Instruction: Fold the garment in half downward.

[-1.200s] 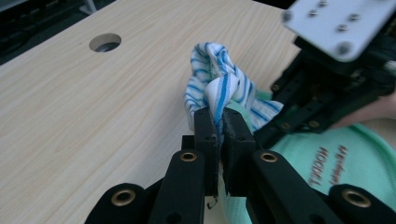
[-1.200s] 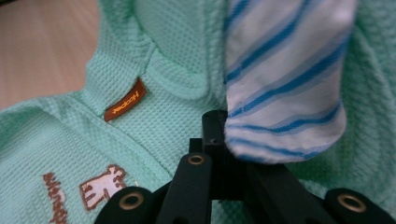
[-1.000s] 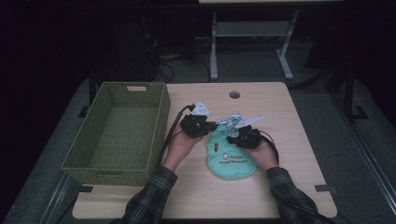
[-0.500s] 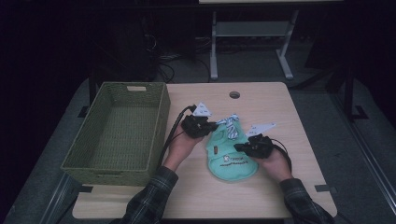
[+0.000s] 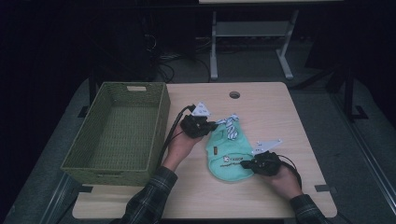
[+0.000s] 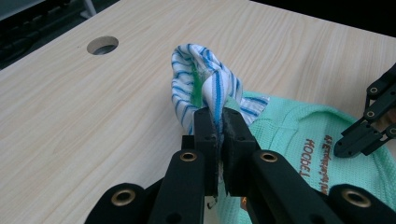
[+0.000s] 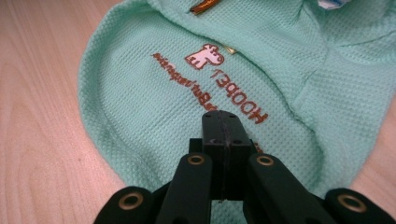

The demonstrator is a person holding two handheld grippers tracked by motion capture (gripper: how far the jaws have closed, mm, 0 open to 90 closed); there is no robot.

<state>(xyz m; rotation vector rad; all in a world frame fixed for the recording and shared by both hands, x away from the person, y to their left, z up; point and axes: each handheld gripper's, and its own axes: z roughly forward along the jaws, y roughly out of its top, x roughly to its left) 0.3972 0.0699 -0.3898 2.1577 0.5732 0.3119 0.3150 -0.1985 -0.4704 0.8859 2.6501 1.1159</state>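
worktop [image 5: 280, 116]: pale wood, dark room behind
right gripper [image 7: 226, 122]: jaws pressed together, tip over the lower part of the mint garment [image 7: 154, 93]; whether it pinches cloth, cannot tell
left gripper [image 6: 217, 122]: clamped on the blue-striped trim [image 6: 201, 74] at the garment's top end
progress: garment lies flat mid-worktop, not yet moved; likely all of the putting away remains
basket [image 5: 159, 121]: green woven, at the left, nothing in it

Basket [image 5: 122, 133] wall blocks the table's [image 5: 261, 105] left side; far & right parts of the table are open for passing, w/ the small garment [image 5: 229, 154] lying mid-table.
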